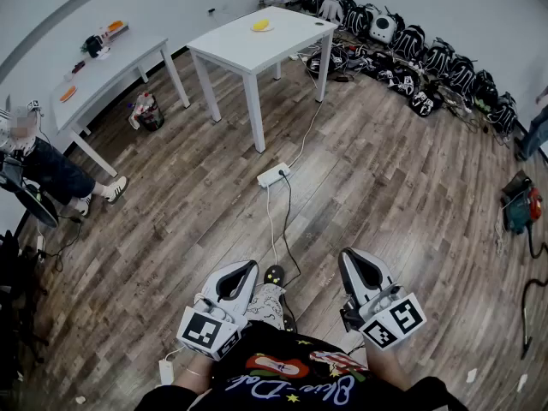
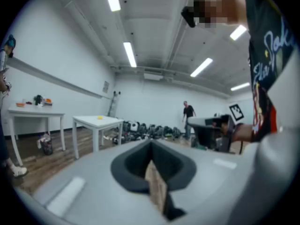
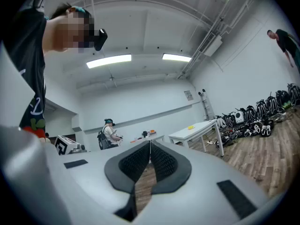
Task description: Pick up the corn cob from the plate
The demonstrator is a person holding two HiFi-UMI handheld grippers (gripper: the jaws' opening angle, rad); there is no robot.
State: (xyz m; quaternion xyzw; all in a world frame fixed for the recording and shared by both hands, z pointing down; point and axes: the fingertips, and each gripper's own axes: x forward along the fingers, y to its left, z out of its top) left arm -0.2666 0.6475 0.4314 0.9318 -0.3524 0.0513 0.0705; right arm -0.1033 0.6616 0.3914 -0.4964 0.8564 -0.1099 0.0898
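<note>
Lying on the far table (image 1: 231,45), corn cob (image 1: 262,25); left gripper (image 1: 251,266), right gripper (image 1: 349,255) fingers (image 3: 164,163) together, empty.

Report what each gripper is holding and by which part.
Nothing is held. The left gripper and right gripper are both shut and empty; the corn cob lies on the distant table.

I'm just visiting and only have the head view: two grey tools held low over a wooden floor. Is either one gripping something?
Observer: No. In the left gripper view the left tool is shut, with nothing between its jaws.
Operator: And the other one?
Observer: The right gripper view shows the right tool shut and empty too.
Operator: What's overhead?
Observer: Long strip lights, lit, on a white ceiling.
</note>
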